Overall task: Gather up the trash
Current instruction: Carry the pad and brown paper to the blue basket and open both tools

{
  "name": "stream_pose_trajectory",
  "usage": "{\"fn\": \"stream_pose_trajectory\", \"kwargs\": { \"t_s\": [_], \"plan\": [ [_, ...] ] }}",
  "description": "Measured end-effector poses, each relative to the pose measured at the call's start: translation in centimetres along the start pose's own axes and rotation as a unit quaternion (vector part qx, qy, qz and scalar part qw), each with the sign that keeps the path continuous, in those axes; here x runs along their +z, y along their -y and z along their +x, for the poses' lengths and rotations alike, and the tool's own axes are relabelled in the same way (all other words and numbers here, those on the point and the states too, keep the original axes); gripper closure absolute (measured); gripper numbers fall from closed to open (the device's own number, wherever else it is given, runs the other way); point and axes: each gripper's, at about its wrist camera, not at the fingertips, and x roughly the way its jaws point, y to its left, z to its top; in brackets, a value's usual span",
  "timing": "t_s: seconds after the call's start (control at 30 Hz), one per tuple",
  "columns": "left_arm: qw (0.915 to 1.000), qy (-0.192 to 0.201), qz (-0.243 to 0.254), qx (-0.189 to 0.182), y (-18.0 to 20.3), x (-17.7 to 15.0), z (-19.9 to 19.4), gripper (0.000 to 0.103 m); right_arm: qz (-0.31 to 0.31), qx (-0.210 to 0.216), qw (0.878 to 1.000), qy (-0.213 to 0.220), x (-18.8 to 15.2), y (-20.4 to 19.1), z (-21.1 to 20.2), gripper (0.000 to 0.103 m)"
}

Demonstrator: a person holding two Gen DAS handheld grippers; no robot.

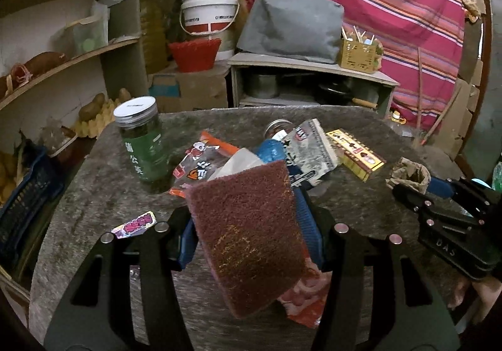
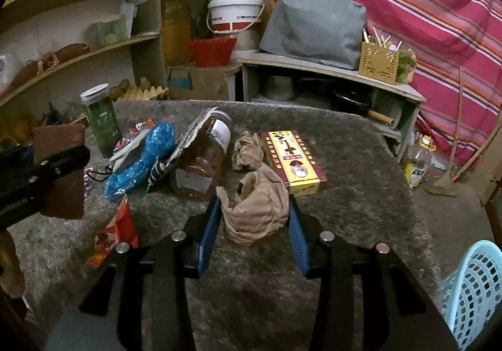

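**Both grippers loaded over a cluttered stone table**

Held in the left gripper (image 1: 248,222): a reddish-brown scouring pad (image 1: 248,234), pinched between the blue fingers (image 1: 306,219) and tilted, lifted clear of the grey stone table (image 1: 78,194). Seen from the right wrist view as a brown slab (image 2: 59,169) behind the black frame at far left. Under the pad, flat on the table, a red snack wrapper (image 1: 301,300); beside the left finger, a small pink-lettered wrapper (image 1: 135,224).

Clamped in the right gripper (image 2: 254,222): a crumpled brown paper bag (image 2: 255,209), squeezed on both sides by the blue fingers (image 2: 207,234), its base close to or on the tabletop; cannot tell which. Visible also in the left wrist view as a brown wad (image 1: 408,175) at the tip of the other tool.

Left lying on the table, farther back: a second crumpled brown paper ball (image 2: 246,150), just beside a yellow-and-red carton (image 2: 293,161); a clear jar on its side (image 2: 205,156), with a grey printed packet (image 2: 191,134) leaning on it; a blue plastic bundle (image 2: 141,159) touching the packet; an orange-and-black snack bag (image 1: 200,162). Standing upright near the left edge, a green-labelled jar with a white lid (image 1: 141,143).

At lower right, off the table's edge, a pale blue plastic basket (image 2: 470,291). Behind the table, wooden shelves (image 1: 72,59), a white bucket (image 1: 208,13), a grey bag (image 1: 291,24) and a pink striped cloth (image 1: 392,5).
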Motion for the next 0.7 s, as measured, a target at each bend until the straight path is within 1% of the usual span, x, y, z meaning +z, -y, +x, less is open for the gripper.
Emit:
{"fn": "stream_pose_trajectory", "kwargs": {
  "t_s": [0.23,0.3,0.4,0.53,0.7],
  "plan": [
    [1.0,0.001,-0.008,0.002,1.0,-0.3,-0.3,0.048,0.006,-0.007,1.0,0.008,-0.3,1.9,-2.1,0.061],
    [1.0,-0.003,-0.009,0.001,1.0,-0.3,-0.3,0.048,0.011,-0.008,1.0,0.013,-0.2,2.9,-3.1,0.061],
    [0.9999,0.006,-0.009,0.004,1.8,0.1,-1.0,0.048,0.019,-0.014,0.999,0.023,-0.2,4.6,-4.8,0.061],
    [0.9996,0.025,0.009,0.001,4.3,0.5,-2.1,0.048,0.035,-0.024,0.999,0.032,-0.5,7.4,-7.0,0.061],
    [0.9992,0.031,0.013,-0.022,8.2,0.4,-2.7,0.048,0.044,-0.046,0.997,0.036,-1.5,11.1,-9.4,0.061]
  ]
}}
